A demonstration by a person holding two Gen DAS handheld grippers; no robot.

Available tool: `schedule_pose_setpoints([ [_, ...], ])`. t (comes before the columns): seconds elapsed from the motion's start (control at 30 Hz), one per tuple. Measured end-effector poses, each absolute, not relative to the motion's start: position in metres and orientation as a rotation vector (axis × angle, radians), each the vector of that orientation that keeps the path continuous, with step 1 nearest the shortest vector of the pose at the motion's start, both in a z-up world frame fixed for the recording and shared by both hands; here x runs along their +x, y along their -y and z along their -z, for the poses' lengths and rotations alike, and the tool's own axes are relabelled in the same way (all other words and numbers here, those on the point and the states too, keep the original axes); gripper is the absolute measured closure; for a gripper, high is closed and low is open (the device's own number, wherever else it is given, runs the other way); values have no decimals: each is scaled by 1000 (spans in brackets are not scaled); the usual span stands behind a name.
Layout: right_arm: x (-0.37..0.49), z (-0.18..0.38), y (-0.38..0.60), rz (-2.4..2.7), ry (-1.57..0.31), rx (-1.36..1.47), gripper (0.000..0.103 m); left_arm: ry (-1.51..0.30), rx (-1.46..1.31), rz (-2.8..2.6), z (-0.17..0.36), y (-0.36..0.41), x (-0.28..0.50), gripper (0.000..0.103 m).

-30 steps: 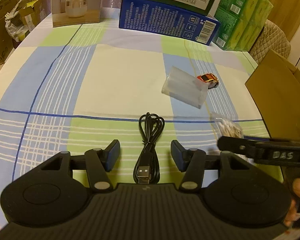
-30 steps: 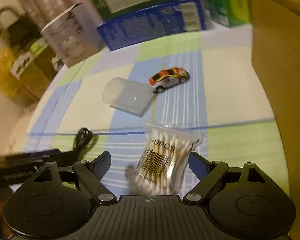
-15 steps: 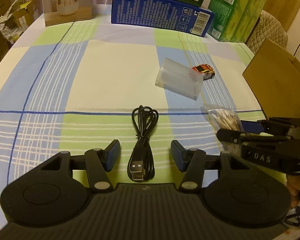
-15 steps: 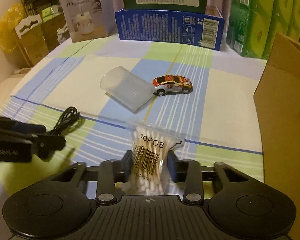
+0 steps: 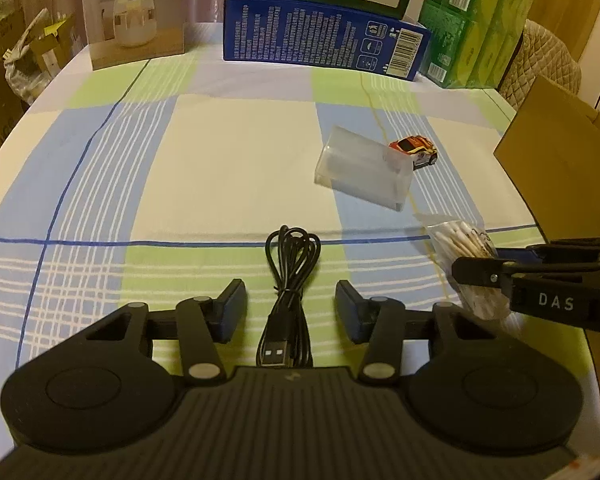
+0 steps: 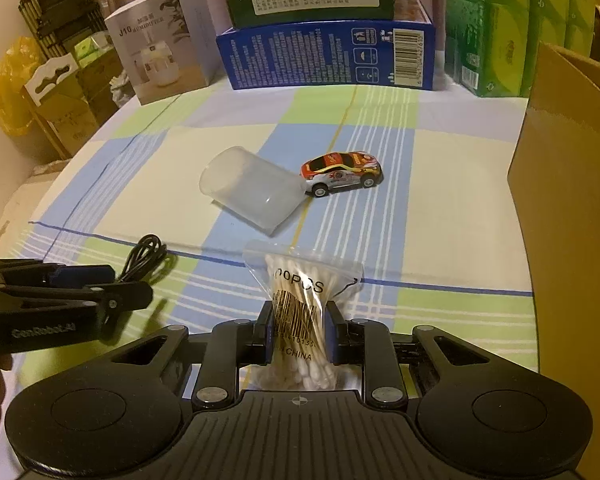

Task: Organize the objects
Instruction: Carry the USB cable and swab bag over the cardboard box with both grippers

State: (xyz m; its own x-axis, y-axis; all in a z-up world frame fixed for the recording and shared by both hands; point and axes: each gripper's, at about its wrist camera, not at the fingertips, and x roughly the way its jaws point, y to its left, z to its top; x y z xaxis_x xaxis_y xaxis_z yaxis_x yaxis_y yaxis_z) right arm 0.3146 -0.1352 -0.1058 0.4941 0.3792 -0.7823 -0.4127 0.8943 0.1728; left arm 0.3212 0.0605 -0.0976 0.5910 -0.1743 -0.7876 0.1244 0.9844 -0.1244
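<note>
My right gripper (image 6: 298,330) is shut on a clear bag of cotton swabs (image 6: 300,300), pinched at its barcode; the same bag (image 5: 466,252) shows at the right of the left wrist view. My left gripper (image 5: 290,304) is open, its blue pads either side of a coiled black USB cable (image 5: 290,276) lying on the checked tablecloth, not touching it. The cable (image 6: 148,258) also shows beside the left gripper's fingers (image 6: 80,292). A clear plastic cup (image 6: 252,190) lies on its side, with a red and silver toy car (image 6: 342,174) just behind it.
An open cardboard box (image 6: 572,200) stands at the right edge. Along the back are a humidifier box (image 6: 164,40), a blue box (image 6: 328,56) with a dark green one on top, and green tissue packs (image 6: 512,20). Cartons and bags sit off the table's left.
My right gripper has closed on the bag of cotton swabs, which was loose between open fingers a second ago. The left gripper stays open over the cable, shifted slightly.
</note>
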Motion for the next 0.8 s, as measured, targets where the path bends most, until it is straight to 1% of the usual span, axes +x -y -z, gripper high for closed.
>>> schedule_pose_setpoints([
  [0.07,315,105,136,-482,-939,-36,82,-925,-50,170,99,-59,322,63],
  [0.13,315,105,137,-482,-940,-31,82,-929,-39,163,100,-58,323,70],
  [0.4,316,105,138,-494,-950,-21,82,-929,-34,143,101,-61,323,88],
  [0.6,317,104,140,-492,-943,-13,82,-954,-73,124,97,-64,323,90],
  [0.8,318,100,142,-494,-929,-1,82,-938,-91,125,92,-66,321,90],
])
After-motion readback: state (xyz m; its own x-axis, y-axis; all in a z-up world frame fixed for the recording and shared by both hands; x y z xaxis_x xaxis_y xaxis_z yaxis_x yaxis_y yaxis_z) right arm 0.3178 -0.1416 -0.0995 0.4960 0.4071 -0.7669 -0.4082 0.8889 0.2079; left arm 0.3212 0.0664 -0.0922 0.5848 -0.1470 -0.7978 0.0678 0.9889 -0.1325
